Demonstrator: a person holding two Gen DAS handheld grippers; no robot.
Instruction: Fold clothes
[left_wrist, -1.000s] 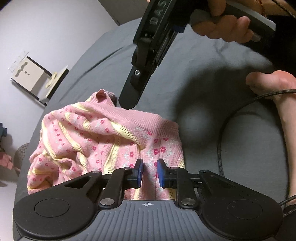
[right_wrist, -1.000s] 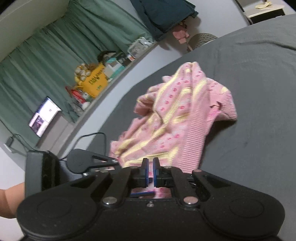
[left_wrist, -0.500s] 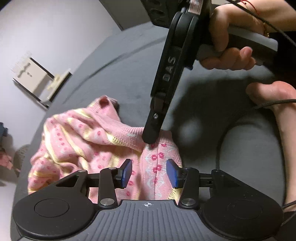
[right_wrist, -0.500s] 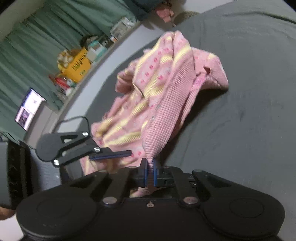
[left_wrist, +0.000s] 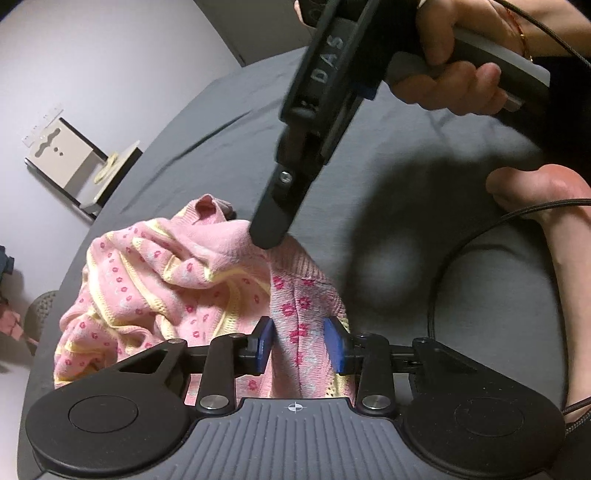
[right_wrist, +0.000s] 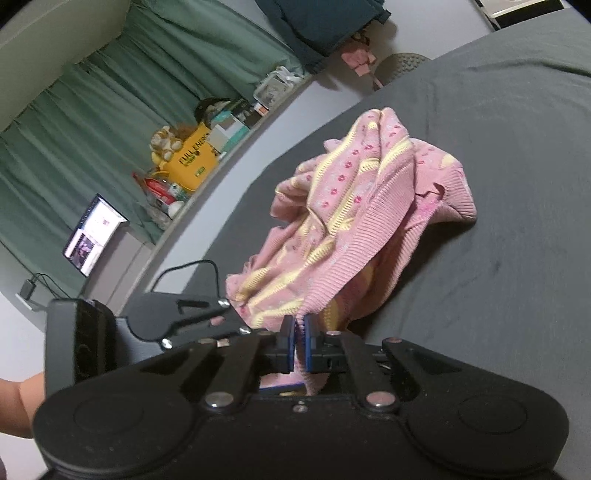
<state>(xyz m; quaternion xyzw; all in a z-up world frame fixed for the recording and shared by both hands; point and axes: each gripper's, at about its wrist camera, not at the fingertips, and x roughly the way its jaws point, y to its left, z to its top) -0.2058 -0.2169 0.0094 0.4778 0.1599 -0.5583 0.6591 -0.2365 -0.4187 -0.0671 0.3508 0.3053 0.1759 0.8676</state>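
Observation:
A pink knit sweater (left_wrist: 192, 280) with yellow stripes and red dots lies crumpled on a grey bed sheet (left_wrist: 388, 206). My left gripper (left_wrist: 301, 341) is open, and a fold of the sweater runs up between its blue pads without being pinched. The right gripper (left_wrist: 267, 238), held by a hand, points down onto the sweater's ribbed edge in the left wrist view. In the right wrist view my right gripper (right_wrist: 300, 339) is shut on the ribbed hem of the sweater (right_wrist: 354, 229), which rises from the pads toward the heap.
A bare foot (left_wrist: 543, 192) and a black cable (left_wrist: 454, 266) lie on the sheet to the right. A small white shelf unit (left_wrist: 62, 155) stands by the wall. A ledge with a yellow bag (right_wrist: 194, 155) and a lit screen (right_wrist: 92, 236) runs beside the bed.
My left gripper opened from nearly shut and stays open around a fold. The right gripper came down onto the sweater, kept its hold on the ribbed hem and lifted it a little.

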